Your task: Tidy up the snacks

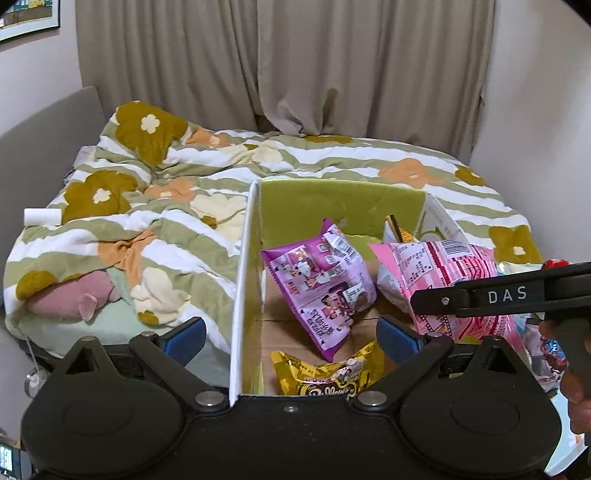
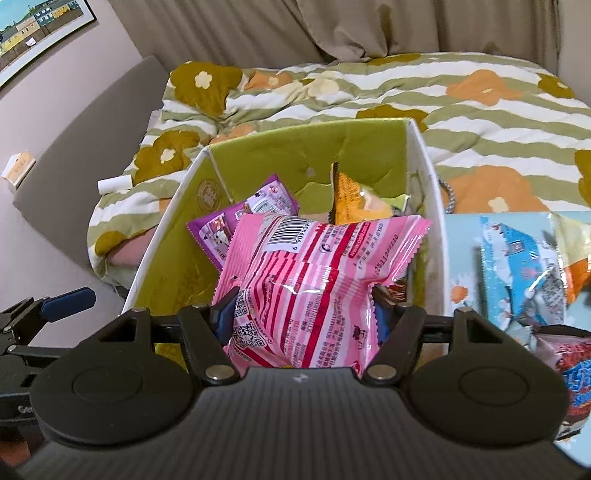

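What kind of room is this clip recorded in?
Most likely a bedroom: a bed with a floral striped duvet, beige curtains behind it, and a framed picture on the wall.

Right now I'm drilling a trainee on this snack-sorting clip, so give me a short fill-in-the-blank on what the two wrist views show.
1. The right gripper is shut on a ____ striped snack packet.
2. The left gripper is open, its fingers straddling the box's ____ wall.
3. Inside the box, a ____ packet leans above the yellow packet.
4. The blue packet lies ____ the box.

Missing words: pink; left; purple; outside
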Demonstrator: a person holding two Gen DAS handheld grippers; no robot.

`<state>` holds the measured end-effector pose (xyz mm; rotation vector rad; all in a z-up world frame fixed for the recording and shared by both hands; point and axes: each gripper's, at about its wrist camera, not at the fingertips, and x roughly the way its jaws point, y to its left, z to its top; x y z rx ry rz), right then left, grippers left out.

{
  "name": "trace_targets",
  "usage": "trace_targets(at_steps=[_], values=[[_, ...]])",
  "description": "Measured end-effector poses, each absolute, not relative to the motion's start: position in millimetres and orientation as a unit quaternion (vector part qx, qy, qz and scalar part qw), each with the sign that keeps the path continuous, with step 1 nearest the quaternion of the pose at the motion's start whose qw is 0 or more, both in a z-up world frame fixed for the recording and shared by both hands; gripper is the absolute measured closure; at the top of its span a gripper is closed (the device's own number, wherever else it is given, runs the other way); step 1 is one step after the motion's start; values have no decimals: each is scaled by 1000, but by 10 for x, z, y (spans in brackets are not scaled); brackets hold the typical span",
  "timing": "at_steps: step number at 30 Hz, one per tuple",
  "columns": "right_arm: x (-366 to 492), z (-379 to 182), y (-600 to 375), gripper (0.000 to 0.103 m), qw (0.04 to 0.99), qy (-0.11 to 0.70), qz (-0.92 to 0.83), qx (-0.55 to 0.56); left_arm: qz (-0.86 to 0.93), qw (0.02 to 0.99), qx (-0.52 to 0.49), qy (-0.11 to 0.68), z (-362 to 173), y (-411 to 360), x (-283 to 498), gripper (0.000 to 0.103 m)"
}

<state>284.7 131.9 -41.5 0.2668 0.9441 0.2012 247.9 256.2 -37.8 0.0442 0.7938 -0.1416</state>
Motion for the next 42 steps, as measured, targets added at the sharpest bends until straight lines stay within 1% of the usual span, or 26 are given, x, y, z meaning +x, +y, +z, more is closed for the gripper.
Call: trace_targets(at_steps=[3, 4, 5, 14, 22, 30, 35, 42], values=[[2897, -464, 1341, 16, 872, 461, 109, 128, -61, 919, 18, 390, -392, 2554, 2454, 3], [2900, -473, 1343, 4, 871, 461, 111, 128, -61, 918, 18, 391, -400, 2549, 2446, 3], [2890, -479, 1337, 0, 872, 458, 113, 130, -61, 918, 20, 392, -411, 2537, 2438, 3], [2701, -396, 1261, 0, 898, 414, 95, 113, -64, 917, 17, 392, -435, 2482, 2360, 3], [2597, -235, 1219, 0, 903, 401, 99, 117, -70, 925, 20, 372, -272, 2464, 2317, 3], [2424, 3, 1159, 0, 919, 369, 72, 116, -96, 927, 22, 362, -112, 2413, 2309, 3], [2274, 158, 1003, 0, 922, 359, 59, 132, -105, 930, 25, 352, -19, 2288, 2231, 3], [1968, 353, 678, 0, 930, 345, 34, 125, -115, 934, 33, 336, 106, 1941, 2067, 3]])
